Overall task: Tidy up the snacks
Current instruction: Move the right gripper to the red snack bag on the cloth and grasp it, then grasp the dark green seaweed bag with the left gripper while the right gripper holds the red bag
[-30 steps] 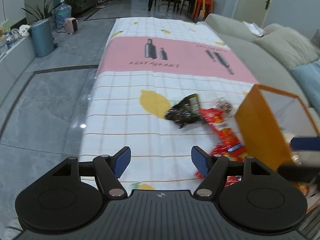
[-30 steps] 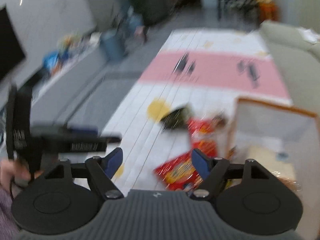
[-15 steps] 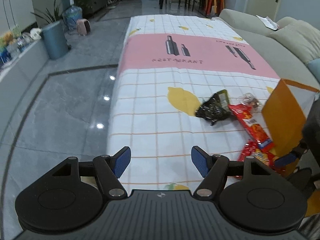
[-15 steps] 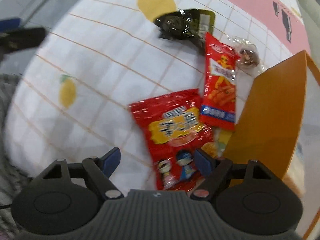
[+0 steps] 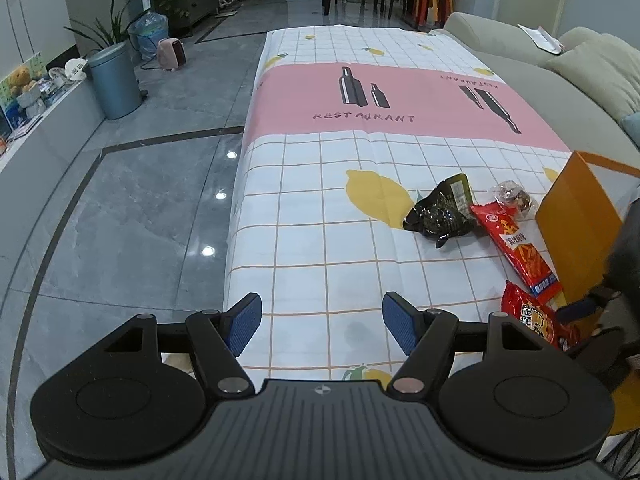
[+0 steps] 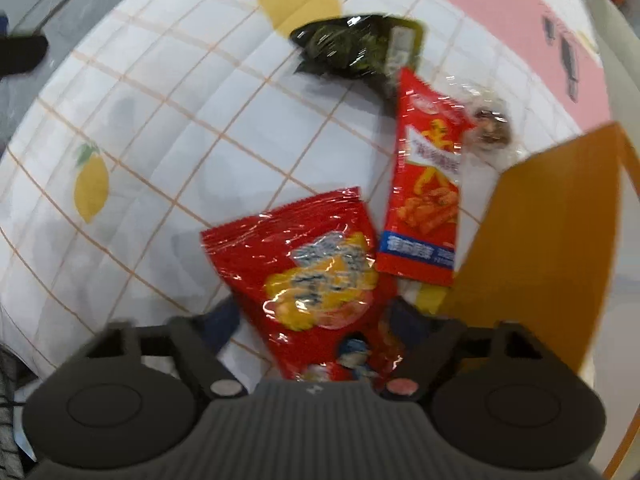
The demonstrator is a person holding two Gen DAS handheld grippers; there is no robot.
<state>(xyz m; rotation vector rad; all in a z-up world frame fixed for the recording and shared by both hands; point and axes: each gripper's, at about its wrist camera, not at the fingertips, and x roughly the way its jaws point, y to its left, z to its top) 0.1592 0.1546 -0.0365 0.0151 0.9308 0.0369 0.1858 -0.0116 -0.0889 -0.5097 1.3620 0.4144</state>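
Right gripper point(image 6: 312, 316), jaws spread and empty, has dropped to straddle the near red snack bag point(image 6: 308, 276) beside the orange box point(image 6: 540, 240); pickup appears imminent. Left gripper point(image 5: 322, 322) idles open, empty.

We see a blue-grey bin point(image 5: 115, 80) beside a potted plant point(image 5: 105, 32) on the floor. A grey sofa point(image 5: 552, 80) flanks the tablecloth point(image 5: 320, 208).

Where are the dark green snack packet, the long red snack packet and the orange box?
dark green snack packet point(image 5: 438, 214), left wrist view, crumpled middle.
long red snack packet point(image 6: 426, 184), right wrist view, printed front.
orange box point(image 6: 540, 240), right wrist view, outer wall.
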